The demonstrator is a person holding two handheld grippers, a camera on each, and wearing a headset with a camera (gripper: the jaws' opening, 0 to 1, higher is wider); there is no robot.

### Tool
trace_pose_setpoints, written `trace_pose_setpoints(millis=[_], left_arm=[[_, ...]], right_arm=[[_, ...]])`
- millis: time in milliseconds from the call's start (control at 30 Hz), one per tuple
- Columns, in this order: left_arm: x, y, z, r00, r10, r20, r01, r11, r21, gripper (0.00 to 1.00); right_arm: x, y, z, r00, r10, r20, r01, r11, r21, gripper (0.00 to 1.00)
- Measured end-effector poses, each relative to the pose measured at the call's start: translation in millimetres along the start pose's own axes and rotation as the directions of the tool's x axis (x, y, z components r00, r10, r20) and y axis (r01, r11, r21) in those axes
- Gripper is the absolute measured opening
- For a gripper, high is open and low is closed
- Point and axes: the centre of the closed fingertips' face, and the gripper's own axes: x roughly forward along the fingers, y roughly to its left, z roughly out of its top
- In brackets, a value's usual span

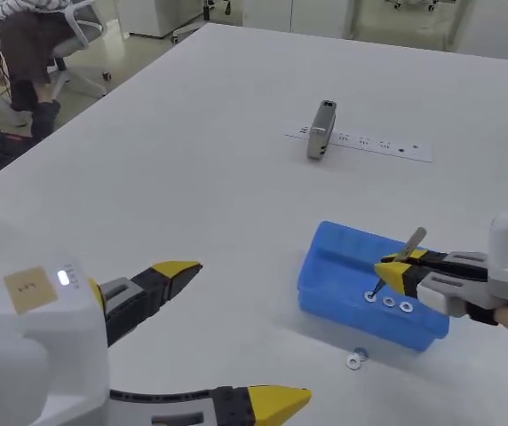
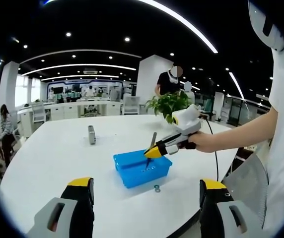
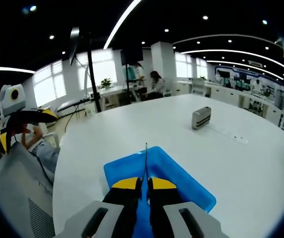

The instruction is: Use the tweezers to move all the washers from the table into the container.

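Tweezers (image 1: 412, 240) are squeezed tight between the closed fingers (image 1: 398, 273) of the right gripper (image 1: 387, 271). Their tips point down into the blue container (image 1: 325, 266), close to three washers (image 1: 388, 303) lying inside. I cannot tell if the tips hold a washer; it is too small to see. If they do, it is best to let go low, so it does not bounce out. At least one more washer (image 1: 354, 359) lies on the tabletop (image 1: 192, 160), just in front of the container. The left gripper (image 1: 252, 331) hangs wide open, holding nothing, well apart. It could steady the container.
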Motion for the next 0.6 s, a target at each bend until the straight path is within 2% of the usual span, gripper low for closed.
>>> trace_pose_setpoints(millis=[600], left_arm=[[0.1,-2.5,0.4,0.9999,-0.01,-0.001,0.01,1.0,0.006,0.89]], right_arm=[[-26.7,14.7,25.1,0.9953,-0.011,0.096,0.01,1.0,0.009,0.04]])
